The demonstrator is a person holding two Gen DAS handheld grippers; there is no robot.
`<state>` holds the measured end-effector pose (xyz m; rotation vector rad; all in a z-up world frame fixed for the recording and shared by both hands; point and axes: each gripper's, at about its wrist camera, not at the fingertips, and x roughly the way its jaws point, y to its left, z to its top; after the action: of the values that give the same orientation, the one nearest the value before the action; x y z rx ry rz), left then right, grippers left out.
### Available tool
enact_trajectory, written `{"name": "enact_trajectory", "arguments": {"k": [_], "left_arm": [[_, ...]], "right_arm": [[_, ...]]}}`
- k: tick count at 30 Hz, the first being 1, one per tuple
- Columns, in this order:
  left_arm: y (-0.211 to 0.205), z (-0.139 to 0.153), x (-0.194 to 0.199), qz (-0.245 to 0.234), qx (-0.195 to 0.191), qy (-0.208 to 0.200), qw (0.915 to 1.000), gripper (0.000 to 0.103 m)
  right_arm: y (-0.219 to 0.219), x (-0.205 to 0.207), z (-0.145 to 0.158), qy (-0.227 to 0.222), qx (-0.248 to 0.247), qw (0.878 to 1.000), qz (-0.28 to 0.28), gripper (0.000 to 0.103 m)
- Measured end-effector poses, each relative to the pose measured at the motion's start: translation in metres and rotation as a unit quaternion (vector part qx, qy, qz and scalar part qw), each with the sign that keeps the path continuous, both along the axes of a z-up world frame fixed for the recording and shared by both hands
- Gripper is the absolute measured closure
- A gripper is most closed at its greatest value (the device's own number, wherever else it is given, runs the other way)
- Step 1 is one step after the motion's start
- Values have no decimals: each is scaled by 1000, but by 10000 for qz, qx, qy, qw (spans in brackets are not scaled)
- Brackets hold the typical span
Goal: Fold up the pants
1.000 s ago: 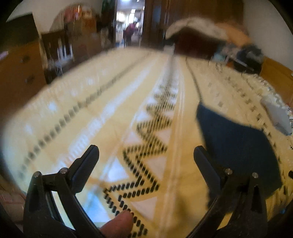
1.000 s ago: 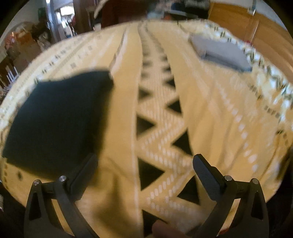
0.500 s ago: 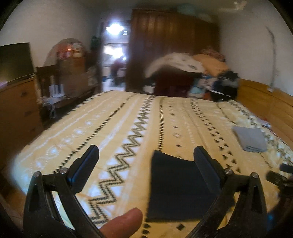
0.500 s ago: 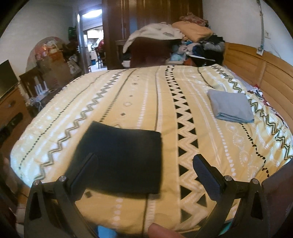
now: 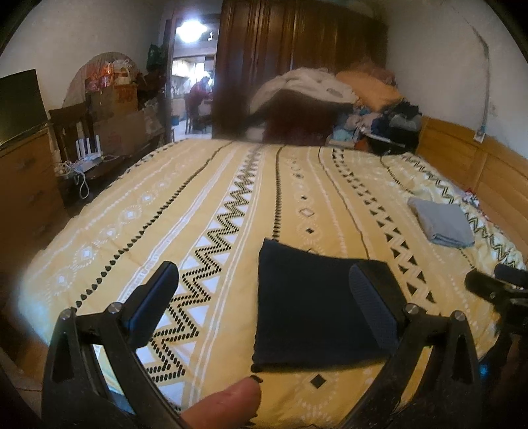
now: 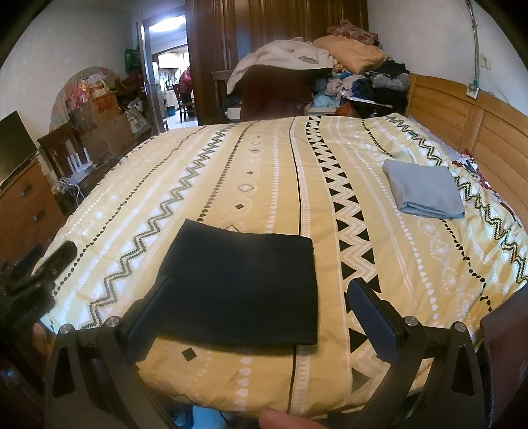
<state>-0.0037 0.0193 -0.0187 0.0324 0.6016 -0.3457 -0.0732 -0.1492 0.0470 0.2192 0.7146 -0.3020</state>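
Up close, the left gripper (image 5: 264,297) hangs above the near edge of the bed with its two fingers spread wide and nothing between them; a fingertip (image 5: 227,404) of the person shows at the bottom of that view. The right gripper (image 6: 260,307) is likewise spread apart and empty, held over the same near edge, and it also appears at the right rim of the left wrist view, just as the left one shows at the left rim of the right wrist view.

No bin or basket is clearly visible; cardboard boxes (image 6: 105,128) stand stacked by the doorway, their contents too small to tell.

Past the fingers, the pants (image 6: 244,287) lie on the yellow patterned bedspread (image 6: 270,184), close to the near edge. They are dark navy, folded into a flat, compact, roughly square packet with straight edges and a smooth top. Neither gripper touches them.

Well apart, toward the wooden headboard (image 6: 478,132), a folded grey-blue garment (image 6: 424,191) rests on the bedspread. Beyond the far side of the bed, a heap of clothes (image 6: 330,62) is piled in front of a dark wardrobe (image 6: 277,29).
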Motion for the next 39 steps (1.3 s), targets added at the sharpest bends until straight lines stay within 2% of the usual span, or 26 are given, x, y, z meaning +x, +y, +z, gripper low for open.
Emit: {"name": "enact_trajectory", "arguments": {"k": [11, 22, 29, 39], "left_arm": [[-29, -5, -5, -56, 497, 230, 9985, 0], [-60, -11, -13, -289, 973, 302, 9944, 0], [-63, -15, -11, -376, 897, 559, 9937, 0], [-64, -20, -9, -350, 896, 674, 9931, 0]], "right_arm": [[-1, 5, -1, -60, -22, 9999, -150, 0], [-18, -1, -17, 150, -25, 9992, -376, 0], [-22, -4, -26, 263, 50, 9989, -381, 0], [-18, -2, -33, 362, 88, 9990, -263, 0]]}}
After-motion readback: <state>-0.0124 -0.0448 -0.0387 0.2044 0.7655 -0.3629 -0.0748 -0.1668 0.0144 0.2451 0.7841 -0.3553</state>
